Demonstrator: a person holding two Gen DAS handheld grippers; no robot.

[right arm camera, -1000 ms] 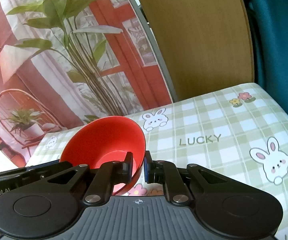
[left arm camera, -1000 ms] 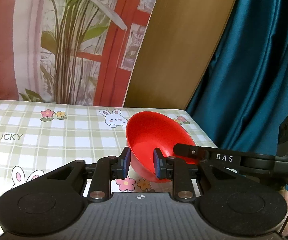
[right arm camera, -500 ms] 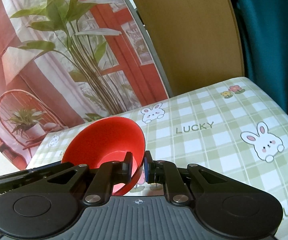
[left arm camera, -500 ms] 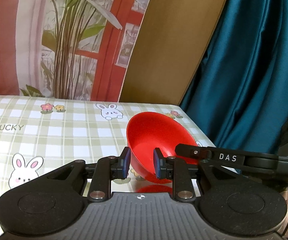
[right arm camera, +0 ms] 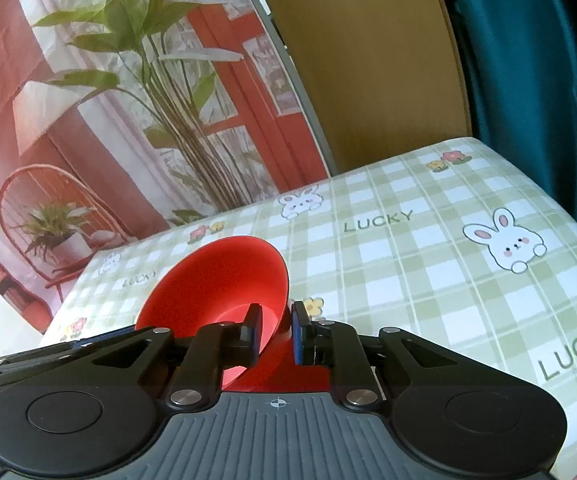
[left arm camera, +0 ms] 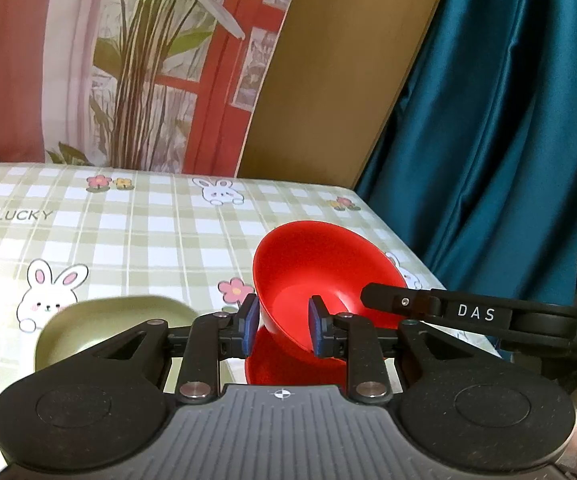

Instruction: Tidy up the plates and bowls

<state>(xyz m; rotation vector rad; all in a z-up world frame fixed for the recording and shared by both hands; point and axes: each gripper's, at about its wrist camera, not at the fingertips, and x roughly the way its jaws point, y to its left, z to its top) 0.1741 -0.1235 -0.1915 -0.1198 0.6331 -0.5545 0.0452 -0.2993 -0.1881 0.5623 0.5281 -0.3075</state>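
Home dining corner, table under a green checked bunny tablecloth (left arm camera: 136, 236), teal curtain (left arm camera: 508, 128), printed plant-and-window backdrop (right arm camera: 128, 100), wooden panel (left arm camera: 328, 72).

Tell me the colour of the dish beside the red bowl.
Pale olive green dish, seen best in the left wrist view.

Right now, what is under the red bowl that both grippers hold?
Directly under the tilted red bowl there is a second red dish, lying low near the tablecloth. Only a part of it shows; the left gripper body covers the rest.
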